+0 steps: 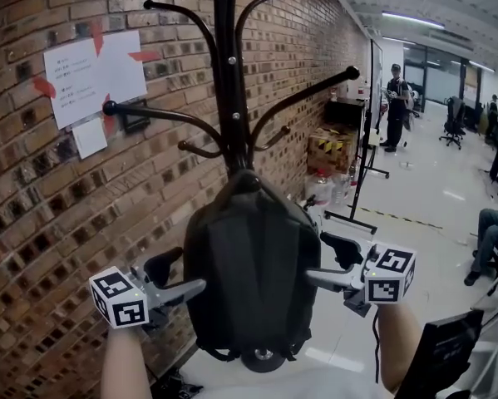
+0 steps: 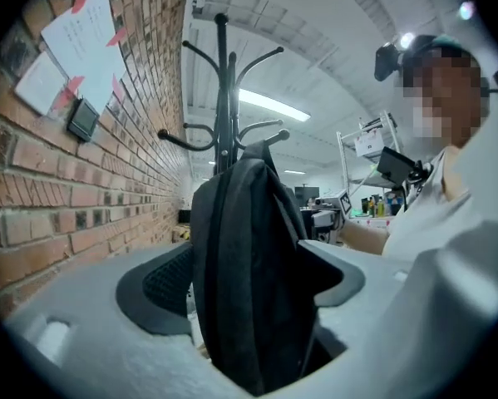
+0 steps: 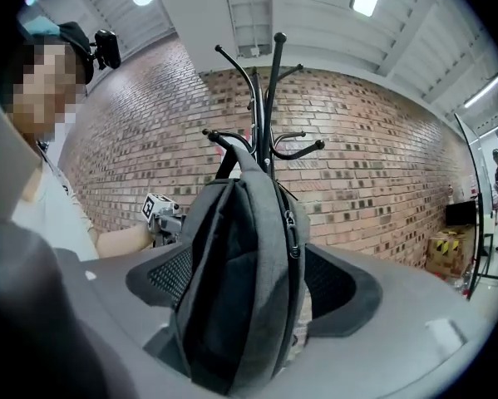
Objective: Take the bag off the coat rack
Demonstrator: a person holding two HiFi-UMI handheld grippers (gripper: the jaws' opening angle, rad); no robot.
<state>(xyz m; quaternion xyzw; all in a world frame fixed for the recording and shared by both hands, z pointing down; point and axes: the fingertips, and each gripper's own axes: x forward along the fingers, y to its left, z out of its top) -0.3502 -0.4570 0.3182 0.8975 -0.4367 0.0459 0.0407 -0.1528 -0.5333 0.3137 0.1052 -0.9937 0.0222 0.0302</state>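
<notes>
A dark grey backpack [image 1: 249,264] hangs by its top loop from a low hook of the black coat rack [image 1: 229,73], close to the brick wall. My left gripper [image 1: 182,274] is at the bag's left side, my right gripper [image 1: 319,258] at its right side. In the left gripper view the backpack [image 2: 249,264] stands edge-on between the wide-spread jaws, with the mesh pad [image 2: 170,281] clear of it. In the right gripper view the backpack [image 3: 240,273] also fills the gap, both pads standing off it. Both grippers are open around the bag.
The brick wall [image 1: 49,223] with taped paper notes [image 1: 91,77] is right behind the rack. Cardboard boxes [image 1: 332,148] and a wheeled stand [image 1: 367,173] lie beyond it. A person [image 1: 396,106] stands far off, and another sits at the right edge [image 1: 490,239].
</notes>
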